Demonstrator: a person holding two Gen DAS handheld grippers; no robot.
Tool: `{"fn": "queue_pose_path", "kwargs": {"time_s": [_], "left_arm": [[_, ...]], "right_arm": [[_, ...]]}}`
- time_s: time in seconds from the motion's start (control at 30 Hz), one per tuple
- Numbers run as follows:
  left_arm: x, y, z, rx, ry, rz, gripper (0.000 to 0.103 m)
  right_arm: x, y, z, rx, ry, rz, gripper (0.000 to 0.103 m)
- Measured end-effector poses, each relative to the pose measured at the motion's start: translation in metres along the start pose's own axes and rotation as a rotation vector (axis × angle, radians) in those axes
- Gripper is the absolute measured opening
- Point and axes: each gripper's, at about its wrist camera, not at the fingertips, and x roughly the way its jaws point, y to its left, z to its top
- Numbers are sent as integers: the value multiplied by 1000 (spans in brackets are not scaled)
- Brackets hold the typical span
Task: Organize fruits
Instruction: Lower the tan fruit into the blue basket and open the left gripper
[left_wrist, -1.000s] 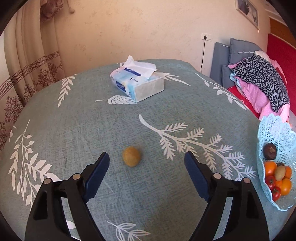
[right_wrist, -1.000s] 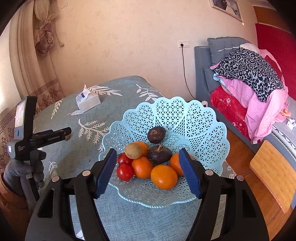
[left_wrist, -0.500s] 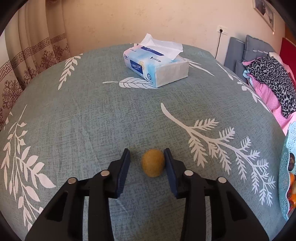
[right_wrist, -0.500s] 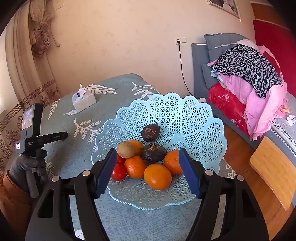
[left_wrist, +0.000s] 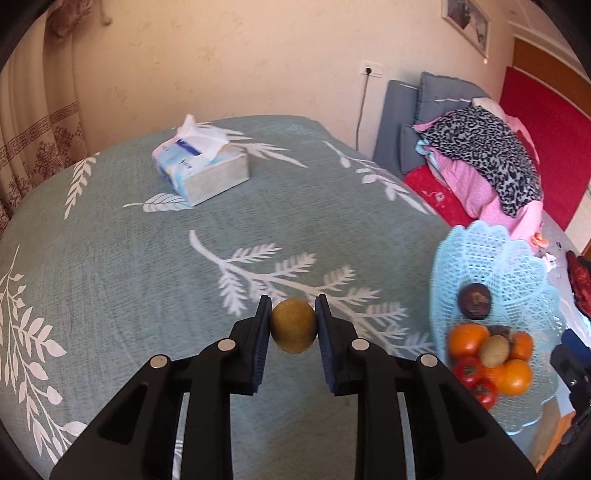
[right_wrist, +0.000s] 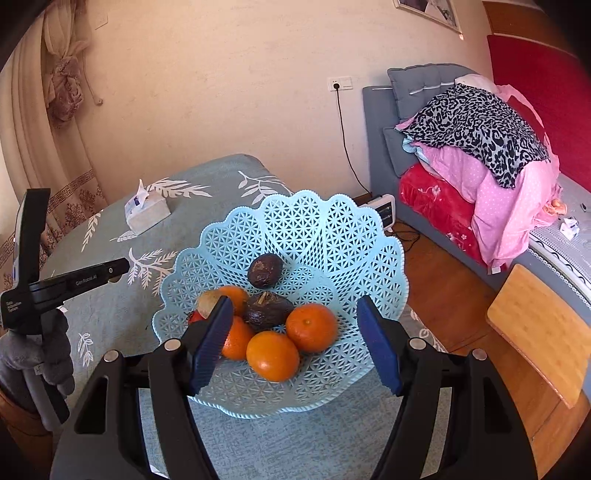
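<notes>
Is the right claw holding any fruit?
No, the right claw stands open above the basket, its pads touching nothing.

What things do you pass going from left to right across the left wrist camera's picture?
Curtain → tissue box → brown fruit shut in the left gripper → blue basket of fruit.

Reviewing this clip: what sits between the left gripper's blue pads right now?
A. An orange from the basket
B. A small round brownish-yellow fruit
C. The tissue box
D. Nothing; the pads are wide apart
B. In the left wrist view the left gripper has both pads pressed against the small round brownish-yellow fruit, above the leaf-print tablecloth.
</notes>
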Motion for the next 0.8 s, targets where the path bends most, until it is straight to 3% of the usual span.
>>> {"fn": "queue_pose_path", "kwargs": {"time_s": [0.2, 0.57, 0.6, 0.67, 0.8], "left_arm": [[-8, -57, 1, 88, -4, -109, 24], [-3, -105, 1, 163, -5, -170, 27], [-2, -105, 0, 160, 0, -176, 32], [-3, -103, -1, 147, -7, -170, 68], [-8, -95, -3, 141, -21, -148, 82]], "right_arm": [[-5, -10, -1, 15, -7, -3, 71], [-7, -19, -4, 17, 11, 6, 71], [-7, -18, -4, 15, 13, 8, 71], [-8, -18, -5, 12, 13, 10, 71], [-10, -14, -7, 12, 12, 18, 84]]}}
